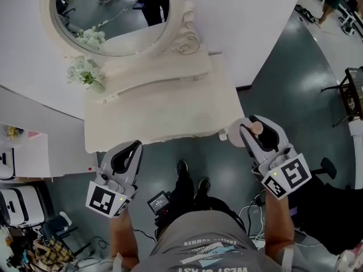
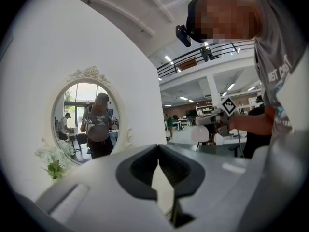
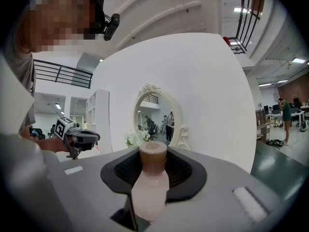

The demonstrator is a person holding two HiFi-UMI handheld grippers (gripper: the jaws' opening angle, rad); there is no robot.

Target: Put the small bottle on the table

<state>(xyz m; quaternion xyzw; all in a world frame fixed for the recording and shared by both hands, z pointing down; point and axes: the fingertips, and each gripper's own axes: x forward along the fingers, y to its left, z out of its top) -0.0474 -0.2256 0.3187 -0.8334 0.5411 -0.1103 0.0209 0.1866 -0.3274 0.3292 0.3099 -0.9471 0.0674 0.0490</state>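
Two grippers, one small bottle: the right gripper [image 3: 153, 170] pinches the small bottle [image 3: 150, 190] just off the worktop's [image 1: 164, 115] right front corner, and the left gripper [image 2: 158, 153] sits pressed together, empty.

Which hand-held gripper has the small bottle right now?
The right hand-held gripper: the pale pink small bottle with a brown cap sits clamped between its jaws. The left hand-held gripper is shut on nothing.
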